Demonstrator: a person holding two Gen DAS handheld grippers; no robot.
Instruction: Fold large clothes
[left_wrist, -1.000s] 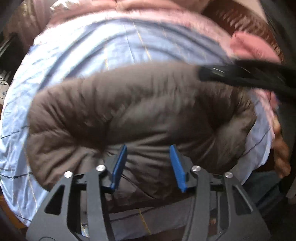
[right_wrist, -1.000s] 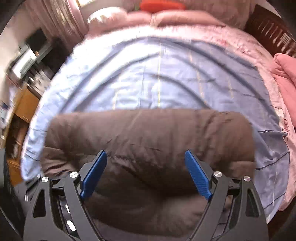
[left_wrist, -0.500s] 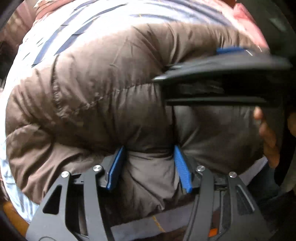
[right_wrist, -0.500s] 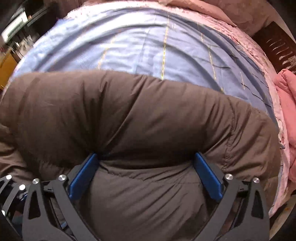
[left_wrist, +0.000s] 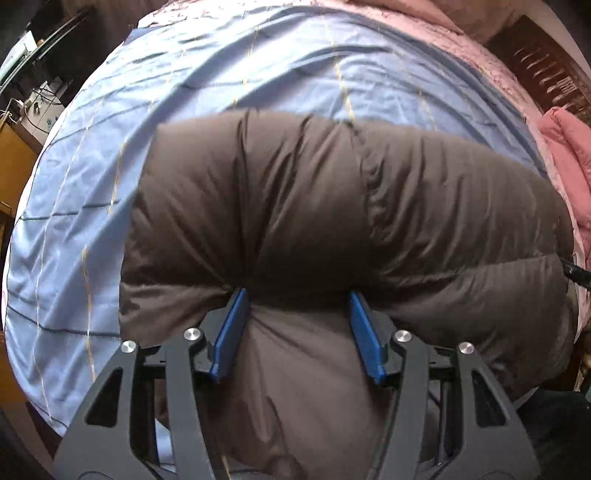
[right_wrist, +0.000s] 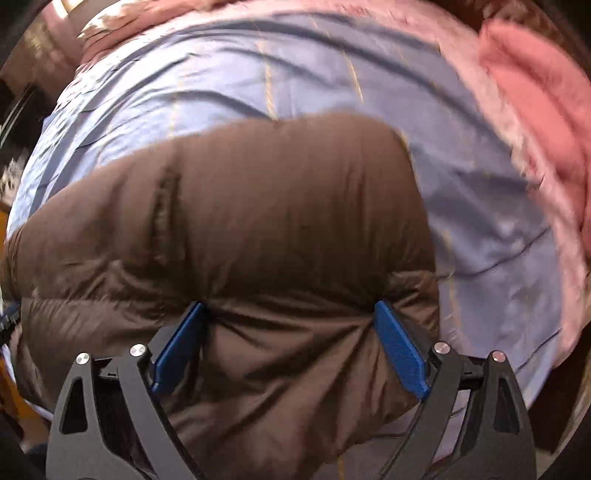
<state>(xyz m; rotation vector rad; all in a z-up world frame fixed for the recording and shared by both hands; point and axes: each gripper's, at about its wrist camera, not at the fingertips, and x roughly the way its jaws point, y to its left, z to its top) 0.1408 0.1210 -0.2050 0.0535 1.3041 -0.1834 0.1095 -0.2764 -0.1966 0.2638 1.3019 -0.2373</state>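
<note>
A large brown puffer jacket (left_wrist: 332, 206) lies folded in a thick roll across the near part of a bed with a light blue striped sheet (left_wrist: 240, 66). My left gripper (left_wrist: 297, 295) has its blue fingers (left_wrist: 229, 332) pressed into a fold of the jacket, which bulges between them. In the right wrist view the jacket (right_wrist: 240, 221) fills the lower middle. My right gripper (right_wrist: 290, 306) has its blue fingers (right_wrist: 400, 347) wide apart with jacket fabric bunched between them. A bit of the right gripper (left_wrist: 576, 275) shows at the left view's right edge.
A pink quilt (right_wrist: 535, 103) is piled on the bed's right side, with a pink blanket edge (left_wrist: 461, 48) along the far side. A dark wooden headboard (left_wrist: 546, 70) stands at the far right. Wooden furniture (left_wrist: 14, 162) and clutter stand left of the bed.
Both grippers have pulled back and the view has risen, so more blue sheet shows beyond the jacket. The right gripper no longer crosses the left wrist view. The right view is motion-blurred.
</note>
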